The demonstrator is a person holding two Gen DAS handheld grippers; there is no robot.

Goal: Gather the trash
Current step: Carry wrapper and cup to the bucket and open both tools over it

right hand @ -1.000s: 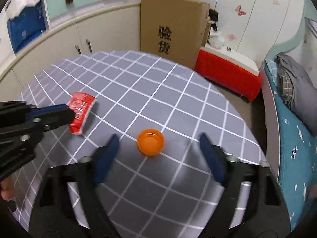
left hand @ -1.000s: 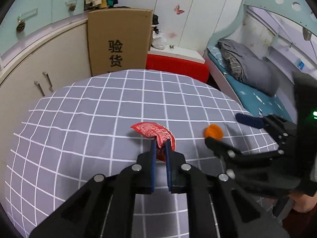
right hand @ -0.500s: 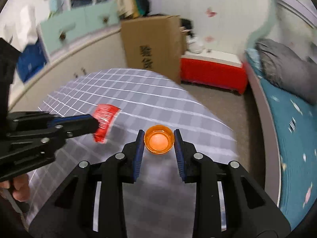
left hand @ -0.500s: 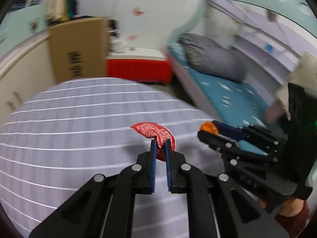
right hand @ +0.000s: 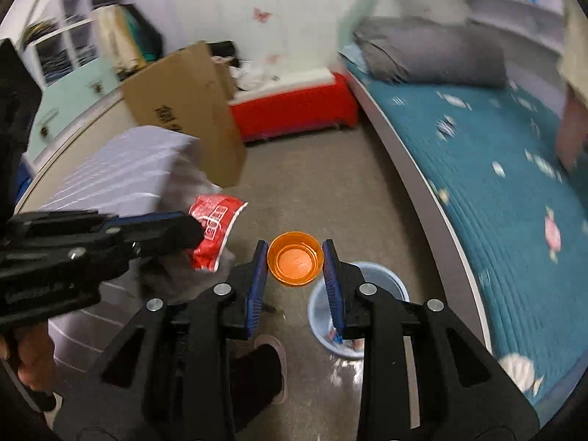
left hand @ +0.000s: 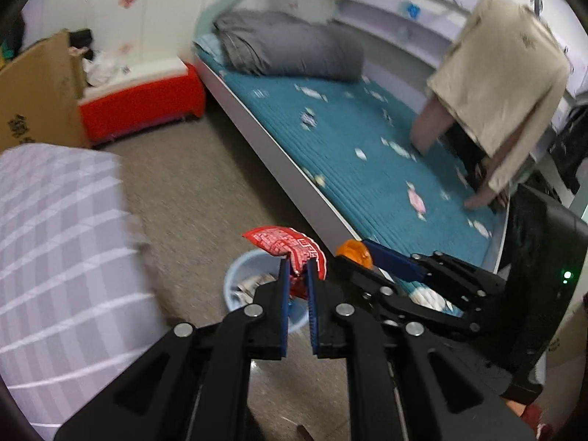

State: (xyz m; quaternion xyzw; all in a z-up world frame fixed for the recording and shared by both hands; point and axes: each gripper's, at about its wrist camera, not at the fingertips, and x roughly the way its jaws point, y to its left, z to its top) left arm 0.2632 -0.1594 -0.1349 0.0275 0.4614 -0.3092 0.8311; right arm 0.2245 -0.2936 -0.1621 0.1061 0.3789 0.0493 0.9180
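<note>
Left wrist view is showing the left gripper (left hand: 297,270) clamping a red wrapper (left hand: 290,248) low at centre, seemingly above the blue bin (left hand: 250,286). The right gripper (right hand: 294,262) is pinching an orange cap (right hand: 296,264); centring both over the bin before releasing would help.

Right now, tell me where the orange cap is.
The orange cap sits clamped in the right hand-held gripper, centre of the right wrist view, above the floor just left of the blue bin, with the red wrapper to its left.
</note>
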